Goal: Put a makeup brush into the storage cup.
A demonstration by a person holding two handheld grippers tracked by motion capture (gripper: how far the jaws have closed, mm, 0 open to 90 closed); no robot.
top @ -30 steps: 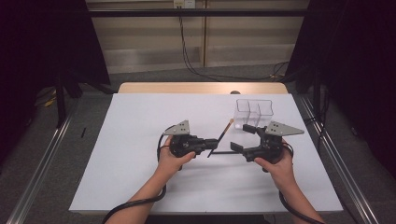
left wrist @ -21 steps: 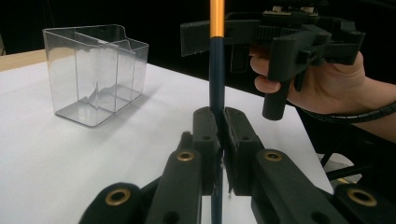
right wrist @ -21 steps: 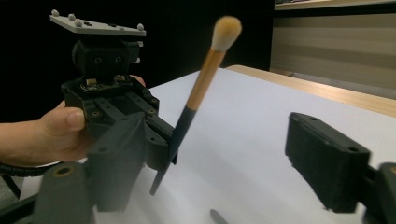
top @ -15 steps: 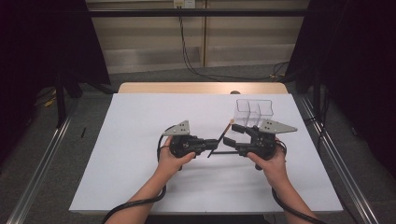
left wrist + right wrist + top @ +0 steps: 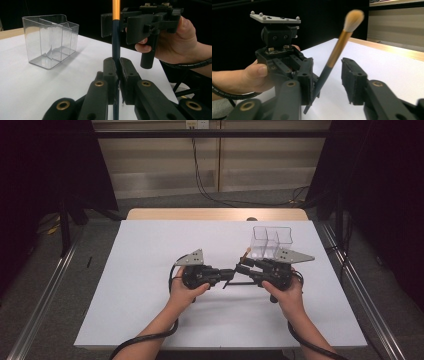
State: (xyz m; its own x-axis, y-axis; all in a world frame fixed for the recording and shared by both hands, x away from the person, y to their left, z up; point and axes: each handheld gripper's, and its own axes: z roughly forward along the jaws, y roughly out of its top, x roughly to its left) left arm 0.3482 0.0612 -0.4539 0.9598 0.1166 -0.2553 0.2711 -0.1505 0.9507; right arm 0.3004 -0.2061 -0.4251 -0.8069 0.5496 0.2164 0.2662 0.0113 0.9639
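Brush [image 5: 332, 60]: a makeup brush with a dark lower handle, gold ferrule and pale bristle tip. I held it above the white table [image 5: 150, 270] between the two tools, near the table's centre, its tip leaning toward 1 o'clock in the high view.

Left gripper [image 5: 117, 72]: jaws together, clamped on the dark part of the brush handle. I judged this grip carried the brush alone.

Right gripper [image 5: 328, 82]: jaws apart, one on either side of the handle. The brush lay against or just beside one pad; I could not tell which. I judged the tool was placed this way for a hand-over, taking or giving I could not tell.

Clear container [image 5: 50, 40]: a divided transparent bin, seemingly empty, on the table at 1 o'clock from the grippers, just beyond the right one. I judged it the likely place for the brush.

Tracking plate [image 5: 274, 18]: a grey three-cornered plate with small white beads on top of the left gripper.

Writing: I found no brand, label or readable text on the brush, the container or either tool.
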